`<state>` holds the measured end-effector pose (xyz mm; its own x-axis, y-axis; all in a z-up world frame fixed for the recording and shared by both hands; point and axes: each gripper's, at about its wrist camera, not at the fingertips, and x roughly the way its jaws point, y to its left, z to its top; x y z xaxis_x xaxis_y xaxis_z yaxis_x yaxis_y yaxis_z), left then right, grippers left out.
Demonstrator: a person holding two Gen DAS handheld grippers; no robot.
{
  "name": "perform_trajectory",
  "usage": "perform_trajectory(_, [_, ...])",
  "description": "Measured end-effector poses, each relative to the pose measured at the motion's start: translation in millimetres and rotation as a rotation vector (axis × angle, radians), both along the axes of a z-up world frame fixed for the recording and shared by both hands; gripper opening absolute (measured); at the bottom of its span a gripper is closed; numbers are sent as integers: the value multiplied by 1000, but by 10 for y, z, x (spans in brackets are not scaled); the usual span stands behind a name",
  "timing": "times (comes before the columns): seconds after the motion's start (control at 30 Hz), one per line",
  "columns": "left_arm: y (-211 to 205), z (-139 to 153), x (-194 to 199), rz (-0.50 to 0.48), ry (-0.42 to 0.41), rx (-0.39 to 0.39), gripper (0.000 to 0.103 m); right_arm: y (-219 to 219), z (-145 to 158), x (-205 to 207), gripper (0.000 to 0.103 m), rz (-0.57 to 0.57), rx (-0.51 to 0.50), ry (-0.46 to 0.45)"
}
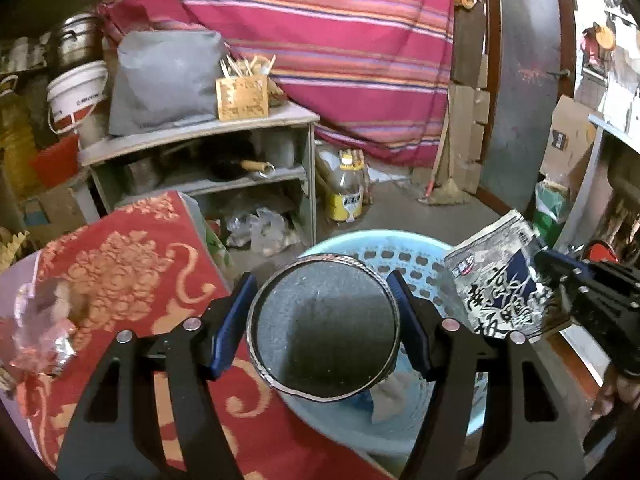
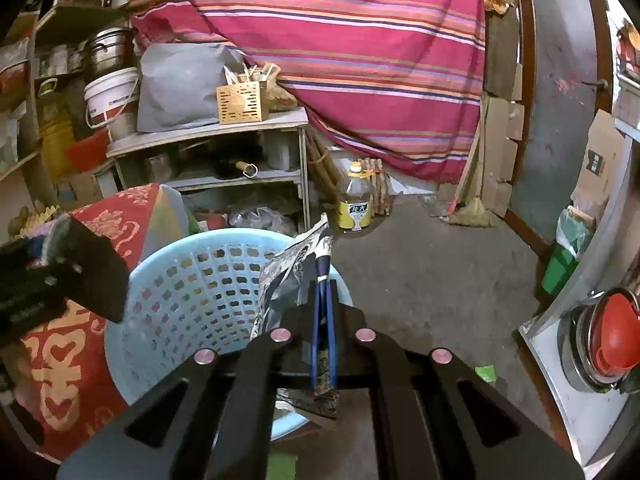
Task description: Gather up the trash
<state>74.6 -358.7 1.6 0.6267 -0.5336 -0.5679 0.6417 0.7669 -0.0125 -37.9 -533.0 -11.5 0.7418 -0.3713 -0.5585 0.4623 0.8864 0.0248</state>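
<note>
My left gripper (image 1: 321, 286) is shut on a round open-topped can (image 1: 324, 320) with a grey inside and a metal rim, its blue pads (image 1: 236, 316) pressing on both sides. The can hangs over a light blue perforated basket (image 1: 404, 242), which the right wrist view shows on the floor (image 2: 188, 292). My right gripper (image 2: 322, 270) is shut on a crumpled printed snack wrapper (image 2: 288, 276), black, white and blue, at the basket's right rim. In the left wrist view the wrapper (image 1: 496, 280) and right gripper (image 1: 556, 276) sit to the right of the can. Some cloth or paper lies in the basket's bottom.
A table with a red and gold cloth (image 1: 132, 280) stands left of the basket, with crumpled clear plastic (image 1: 40, 320) on it. Behind are a cluttered shelf unit (image 1: 200, 132), an oil bottle (image 1: 346, 196) and a striped curtain. A green bin (image 2: 564, 256) and a red-lidded pot (image 2: 612, 336) are at right.
</note>
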Motion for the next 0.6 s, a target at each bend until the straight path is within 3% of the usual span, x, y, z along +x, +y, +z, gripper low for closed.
perform_trajectory(0.07, [-27, -50, 43, 1, 15, 3, 68, -7, -5, -1, 3, 1, 0, 1])
perform_trajectory(0.17, [30, -68, 92, 14, 27, -16, 83, 3, -22, 29, 3, 7, 0, 8])
perform_trajectory(0.57, [566, 29, 62, 132, -42, 4, 95, 332, -96, 316, 7, 43, -32, 90])
perform_trajectory(0.6, [657, 51, 65, 147, -46, 6, 95, 351, -101, 331, 13, 45, -35, 98])
